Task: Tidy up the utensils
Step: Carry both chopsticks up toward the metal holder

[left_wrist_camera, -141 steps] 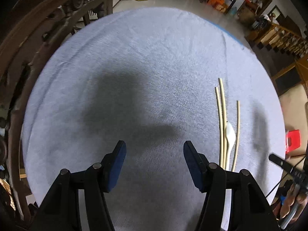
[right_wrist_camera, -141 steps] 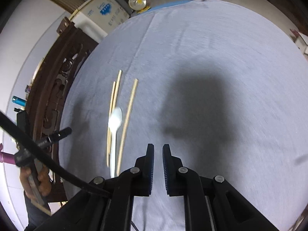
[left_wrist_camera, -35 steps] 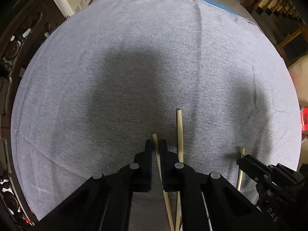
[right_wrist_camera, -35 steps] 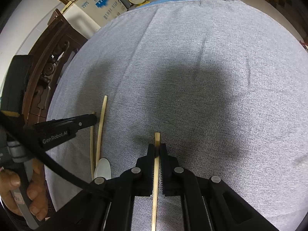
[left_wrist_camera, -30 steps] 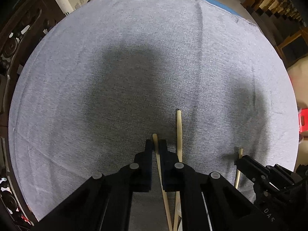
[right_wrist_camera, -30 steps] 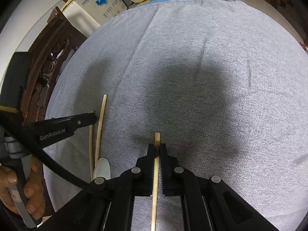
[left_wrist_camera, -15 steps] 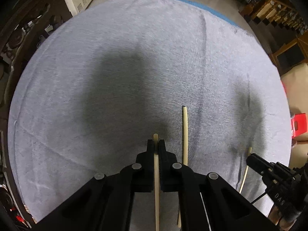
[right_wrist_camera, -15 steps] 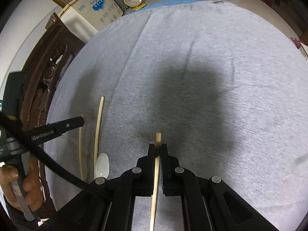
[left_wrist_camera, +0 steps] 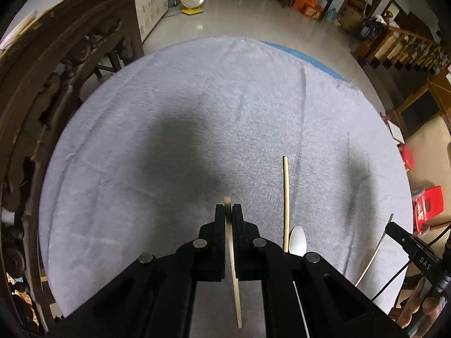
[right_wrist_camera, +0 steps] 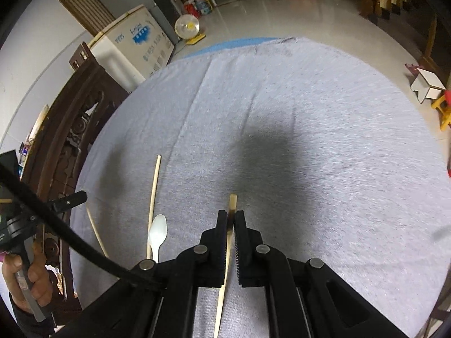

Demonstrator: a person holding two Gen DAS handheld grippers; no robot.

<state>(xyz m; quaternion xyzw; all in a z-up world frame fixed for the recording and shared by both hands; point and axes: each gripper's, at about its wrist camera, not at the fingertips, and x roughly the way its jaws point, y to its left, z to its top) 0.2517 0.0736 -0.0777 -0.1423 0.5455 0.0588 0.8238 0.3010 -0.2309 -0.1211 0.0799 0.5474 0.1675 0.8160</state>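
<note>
My left gripper is shut on a pale chopstick and holds it above the grey cloth. My right gripper is shut on another chopstick, also lifted. A third chopstick lies on the cloth beside a white plastic spoon. In the right wrist view that chopstick and the spoon lie to the left. The right gripper's chopstick shows at the far right of the left wrist view; the left gripper's chopstick shows at the left of the right wrist view.
A round table under a grey cloth fills both views. A carved dark wooden chair stands at its left edge. A white freezer and a fan stand beyond. A red stool is at the right.
Both grippers closed on chopsticks earlier and have now lifted them off the cloth and moved apart. One chopstick and the spoon stay on the cloth.
</note>
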